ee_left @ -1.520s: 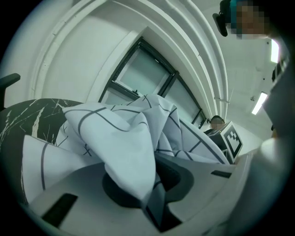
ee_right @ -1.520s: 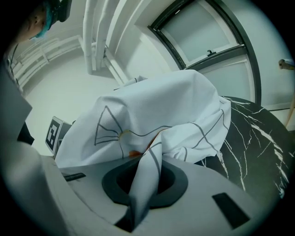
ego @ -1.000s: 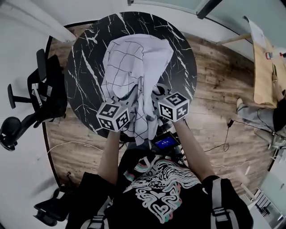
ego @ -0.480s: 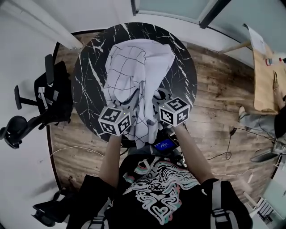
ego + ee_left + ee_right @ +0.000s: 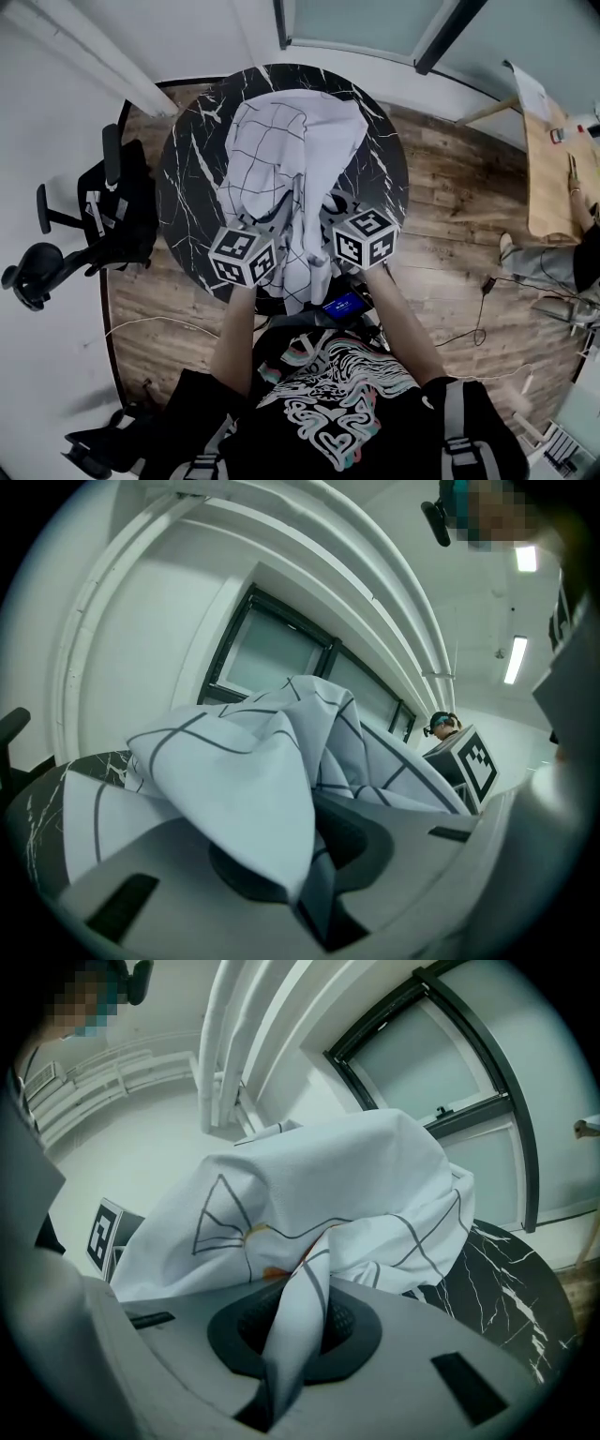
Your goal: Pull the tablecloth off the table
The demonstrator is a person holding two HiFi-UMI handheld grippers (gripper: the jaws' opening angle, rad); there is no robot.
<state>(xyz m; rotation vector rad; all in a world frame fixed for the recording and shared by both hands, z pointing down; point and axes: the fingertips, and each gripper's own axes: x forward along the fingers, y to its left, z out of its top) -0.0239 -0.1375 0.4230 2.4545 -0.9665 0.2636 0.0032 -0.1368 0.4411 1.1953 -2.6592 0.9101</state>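
A white tablecloth (image 5: 291, 141) with dark grid lines lies bunched in a heap across the round black marble table (image 5: 187, 178). Its near part hangs over the table's near edge between my two grippers. My left gripper (image 5: 258, 234) is shut on a fold of the tablecloth (image 5: 281, 789), which is pinched between its jaws. My right gripper (image 5: 286, 1372) is shut on another twisted fold of the tablecloth (image 5: 309, 1204). In the head view the right gripper (image 5: 337, 220) sits beside the left, both over the table's near rim.
A black office chair (image 5: 103, 216) stands left of the table on the wooden floor. A wooden desk (image 5: 548, 159) and a seated person (image 5: 553, 262) are at the far right. A device with a blue screen (image 5: 345, 303) sits below the near rim. Cables trail on the floor.
The head view has shifted a little, so the table sits lower in the picture. Both grippers keep their hold on the cloth at the near rim; the heap looks much the same.
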